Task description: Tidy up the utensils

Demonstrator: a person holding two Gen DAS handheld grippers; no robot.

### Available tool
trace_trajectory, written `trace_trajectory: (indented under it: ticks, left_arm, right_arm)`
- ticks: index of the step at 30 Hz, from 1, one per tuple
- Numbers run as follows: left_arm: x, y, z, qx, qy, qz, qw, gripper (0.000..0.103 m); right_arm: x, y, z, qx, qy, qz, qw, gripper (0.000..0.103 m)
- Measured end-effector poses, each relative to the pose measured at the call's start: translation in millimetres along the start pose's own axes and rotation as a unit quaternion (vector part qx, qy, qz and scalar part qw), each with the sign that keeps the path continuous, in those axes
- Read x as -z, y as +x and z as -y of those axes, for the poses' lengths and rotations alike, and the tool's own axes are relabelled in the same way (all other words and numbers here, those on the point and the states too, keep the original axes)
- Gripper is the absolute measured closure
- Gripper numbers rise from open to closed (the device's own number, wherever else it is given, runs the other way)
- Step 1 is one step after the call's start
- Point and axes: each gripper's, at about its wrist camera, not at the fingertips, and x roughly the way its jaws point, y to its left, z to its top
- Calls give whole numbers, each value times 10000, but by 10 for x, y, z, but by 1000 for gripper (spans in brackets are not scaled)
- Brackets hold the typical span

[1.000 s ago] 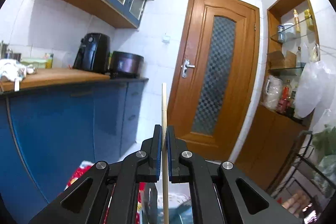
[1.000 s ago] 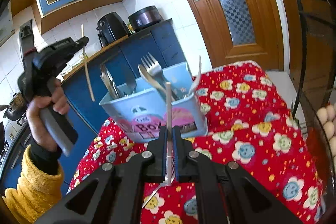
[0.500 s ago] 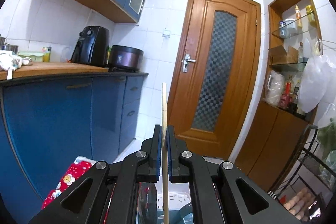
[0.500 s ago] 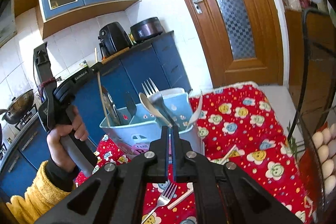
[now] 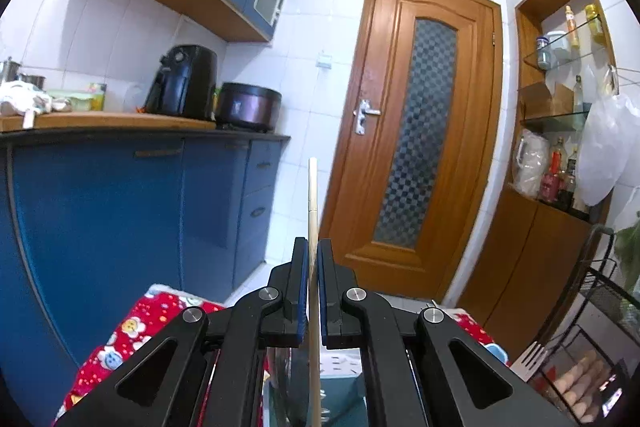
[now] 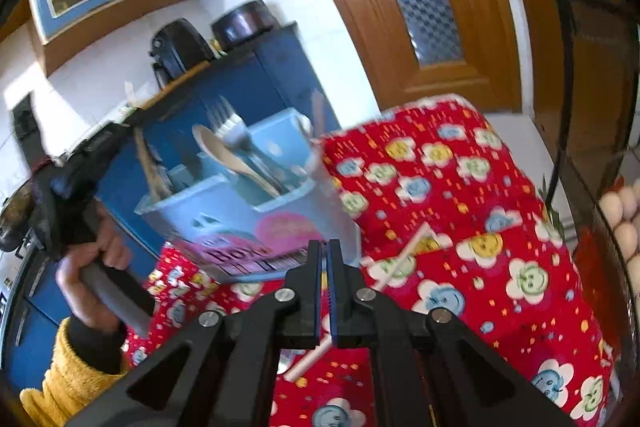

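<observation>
Left gripper: your jaws are clamped on a wooden chopstick, upright, its lower end down inside the blue caddy.
Right gripper: your jaws are pressed together with nothing between them, just in front of the caddy.
Blue caddy: stands on the red flowered tablecloth; forks and a wooden spoon stand in it.
Loose chopstick: flat on the cloth, just right of the caddy.
Second loose chopstick: on the cloth, nearer you than the caddy, under the right gripper.
Your left hand: left of the caddy, yellow sleeve.
</observation>
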Motion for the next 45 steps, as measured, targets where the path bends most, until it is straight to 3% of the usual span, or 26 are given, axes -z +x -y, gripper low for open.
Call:
trace_trajectory:
  ticks: [3,9,12,16,19,26,31,35,40,45]
  left_arm:
    - [32,3,18,40,46,-83,9999,99]
    - [81,11,28,95,77,-194,9997,99]
    - [87,16,50,87,169,-279,9994,89]
    - [75,-15,52,202,164,-353,9990,69]
    - [64,-60,71,215,264,-349,9988,64]
    - [30,-236,28,224,226,-504,9982,63]
    - [33,-362,-44,240,143,-652,9975,62]
    - [40,-487,-112,240,106,-731,9970,62]
    - [121,-581,-194,199,20,-960,9952,62]
    - [220,-658,-257,123,-22,-1176,9930,62]
  right_arm:
    - [50,146,101,176,106,-215,9996,97]
    - [113,345,321,280,456,-463,9975,82]
    - [96,410,390,333,571,-548,9963,75]
    - [33,482,448,494,669,-638,9945,72]
    - [-9,538,520,617,834,-818,9912,69]
    - [-81,626,543,679,993,-1131,9863,69]
    - [-29,744,494,922,1028,-1198,9831,69]
    - [-10,743,476,1138,1005,-1147,9817,81]
    - [10,687,579,895,1397,-1092,9801,89]
    - [54,563,628,392,1813,-1027,9773,93]
